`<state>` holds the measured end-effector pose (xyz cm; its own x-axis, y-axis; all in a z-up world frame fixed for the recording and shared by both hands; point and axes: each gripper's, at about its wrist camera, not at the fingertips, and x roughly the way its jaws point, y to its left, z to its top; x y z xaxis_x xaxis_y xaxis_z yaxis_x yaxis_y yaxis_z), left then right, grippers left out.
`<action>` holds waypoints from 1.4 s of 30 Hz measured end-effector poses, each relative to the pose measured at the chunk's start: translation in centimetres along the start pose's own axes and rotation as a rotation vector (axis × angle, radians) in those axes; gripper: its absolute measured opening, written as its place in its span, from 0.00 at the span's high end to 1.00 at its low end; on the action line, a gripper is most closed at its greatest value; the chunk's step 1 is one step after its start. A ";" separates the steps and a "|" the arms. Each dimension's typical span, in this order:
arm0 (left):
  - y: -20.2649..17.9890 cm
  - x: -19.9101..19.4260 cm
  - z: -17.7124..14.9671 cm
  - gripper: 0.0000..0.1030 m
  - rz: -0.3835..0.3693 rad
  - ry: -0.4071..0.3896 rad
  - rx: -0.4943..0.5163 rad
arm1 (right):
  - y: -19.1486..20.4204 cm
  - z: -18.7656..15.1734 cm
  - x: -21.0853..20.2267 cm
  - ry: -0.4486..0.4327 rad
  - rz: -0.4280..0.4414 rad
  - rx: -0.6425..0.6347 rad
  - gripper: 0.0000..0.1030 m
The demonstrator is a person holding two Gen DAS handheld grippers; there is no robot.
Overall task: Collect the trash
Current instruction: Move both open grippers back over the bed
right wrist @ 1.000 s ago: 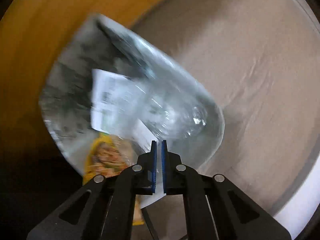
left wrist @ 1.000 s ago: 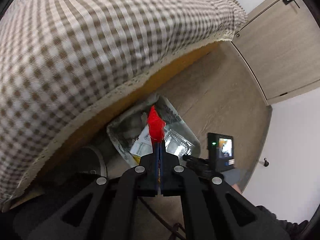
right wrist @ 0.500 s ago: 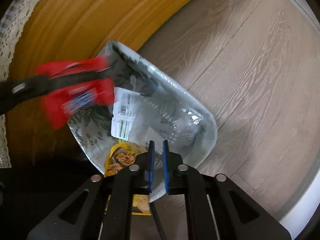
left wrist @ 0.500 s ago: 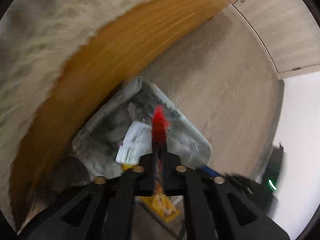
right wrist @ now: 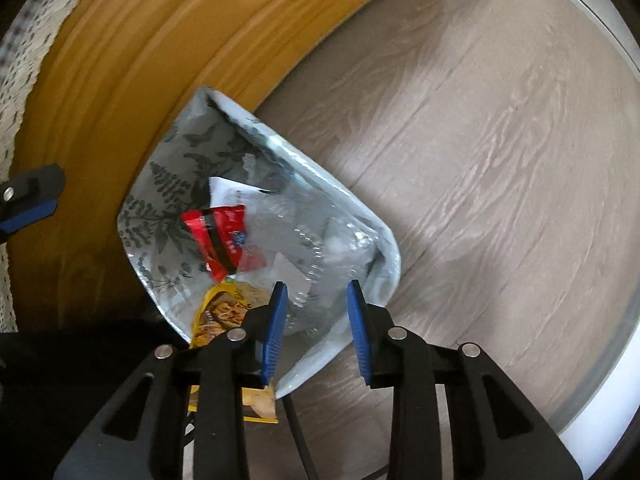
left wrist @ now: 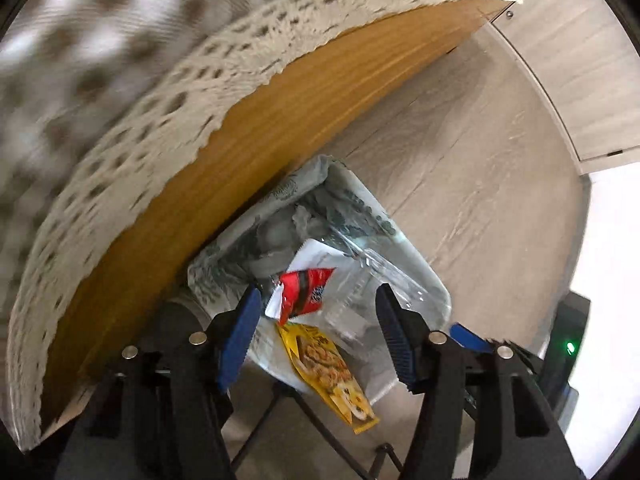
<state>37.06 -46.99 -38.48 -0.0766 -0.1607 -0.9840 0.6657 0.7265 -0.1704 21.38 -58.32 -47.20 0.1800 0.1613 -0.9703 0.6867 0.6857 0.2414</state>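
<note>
My left claw [left wrist: 318,336] is opening, with nothing pinched. The red wrapper [left wrist: 305,291] sits just past its tips, in the middle of the frame, inside the bin bag [left wrist: 352,204] with the yellow snack packet [left wrist: 332,368]. I think it is light, thin, crinkly and slippery, so I would pinch a flat edge. My right claw [right wrist: 316,322] is opening too, empty, at the bag's near rim. Behind is the wooden bed side [left wrist: 280,120].

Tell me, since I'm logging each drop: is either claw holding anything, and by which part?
Nothing is held. Both claws' jaws are opening and empty; the red wrapper lies loose in the bin bag.
</note>
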 end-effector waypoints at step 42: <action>44.5 -27.2 6.9 0.29 0.206 -0.732 -0.717 | 41.1 8.4 -19.1 -0.476 0.236 -0.632 0.42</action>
<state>73.88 -14.89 -18.92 0.6166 -0.1802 -0.7664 0.0001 0.9735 -0.2288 52.10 -39.22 -18.61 0.6466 0.1304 -0.7516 0.0931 0.9644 0.2474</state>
